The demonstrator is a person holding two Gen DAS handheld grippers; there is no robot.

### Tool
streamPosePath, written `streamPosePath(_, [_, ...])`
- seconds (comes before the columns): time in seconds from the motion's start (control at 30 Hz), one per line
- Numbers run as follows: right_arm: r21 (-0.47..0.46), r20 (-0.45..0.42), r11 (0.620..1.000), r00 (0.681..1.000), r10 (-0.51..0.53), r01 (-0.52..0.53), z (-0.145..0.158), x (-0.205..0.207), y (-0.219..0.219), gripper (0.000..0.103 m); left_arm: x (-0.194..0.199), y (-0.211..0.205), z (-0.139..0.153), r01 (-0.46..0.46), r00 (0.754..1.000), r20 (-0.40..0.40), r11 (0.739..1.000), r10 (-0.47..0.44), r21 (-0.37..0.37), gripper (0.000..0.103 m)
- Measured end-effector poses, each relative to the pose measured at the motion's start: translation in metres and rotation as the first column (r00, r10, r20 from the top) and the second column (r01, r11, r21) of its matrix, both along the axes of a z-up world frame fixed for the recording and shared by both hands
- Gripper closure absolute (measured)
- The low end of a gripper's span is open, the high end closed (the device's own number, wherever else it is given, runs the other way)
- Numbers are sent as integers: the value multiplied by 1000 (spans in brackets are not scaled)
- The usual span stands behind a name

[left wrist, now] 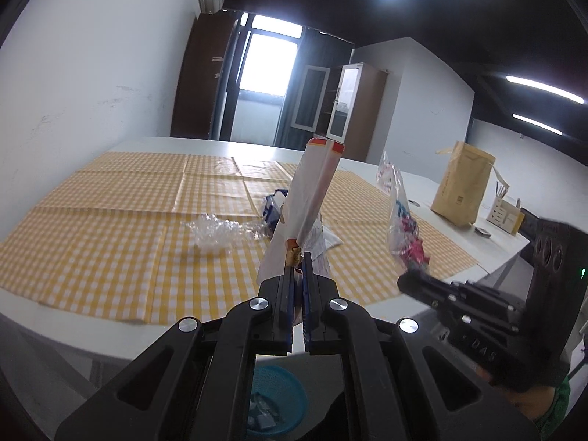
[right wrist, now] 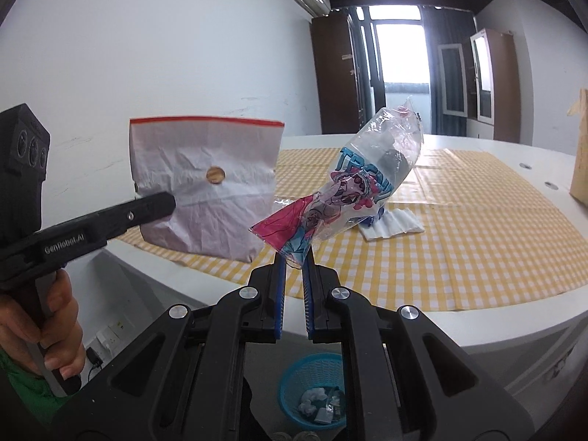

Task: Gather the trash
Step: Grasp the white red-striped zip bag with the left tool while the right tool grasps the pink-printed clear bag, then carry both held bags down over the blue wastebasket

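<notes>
Left gripper point(left wrist: 298, 262) clamps a white paper bag point(right wrist: 205, 183); right gripper point(right wrist: 294, 257) clamps a printed wrapper point(right wrist: 345, 191). Carry both directly over the blue basket point(right wrist: 312, 389) below before opening.

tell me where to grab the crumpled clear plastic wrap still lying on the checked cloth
Pinch the raised, bunched middle of the crumpled clear plastic wrap from above: it lies low and spread on the yellow checked cloth, so its thin edges give the tongs little to hold.

White table point(left wrist: 422, 180) bears a yellow checked cloth point(left wrist: 110, 220); crumpled clear plastic point(left wrist: 217, 231) on the cloth; brown paper bag point(left wrist: 463, 187) beside it.
</notes>
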State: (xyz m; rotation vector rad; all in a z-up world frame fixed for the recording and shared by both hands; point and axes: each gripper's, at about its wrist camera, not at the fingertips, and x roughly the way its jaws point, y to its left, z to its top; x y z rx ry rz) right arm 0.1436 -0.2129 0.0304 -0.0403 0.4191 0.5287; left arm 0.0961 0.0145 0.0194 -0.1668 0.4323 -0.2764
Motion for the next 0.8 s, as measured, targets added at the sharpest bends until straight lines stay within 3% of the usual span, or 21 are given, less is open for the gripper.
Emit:
streamPosePath(0.17, [-14,0,1000,1000,17,-17,1,-28,-9,95,-28,5,-7,38,999,-2,999,-38,6,100])
streamPosePath(0.4, [-80,-22,993,996,81,-83,-9,-69,-5,95,-59,29,-39,50,995,-87,996,-56,-68,100])
streamPosePath(0.63, [-135,-103,981,987,123,-136,-37,-107,-14,95,-86,27,-65,83,988,-133,996,-85,-18,100])
streamPosePath(0.8, [-191,-158,968,978,135,-164,-60,-130,-10,95,-83,20,-86,109,976,-187,994,-111,-21,100])
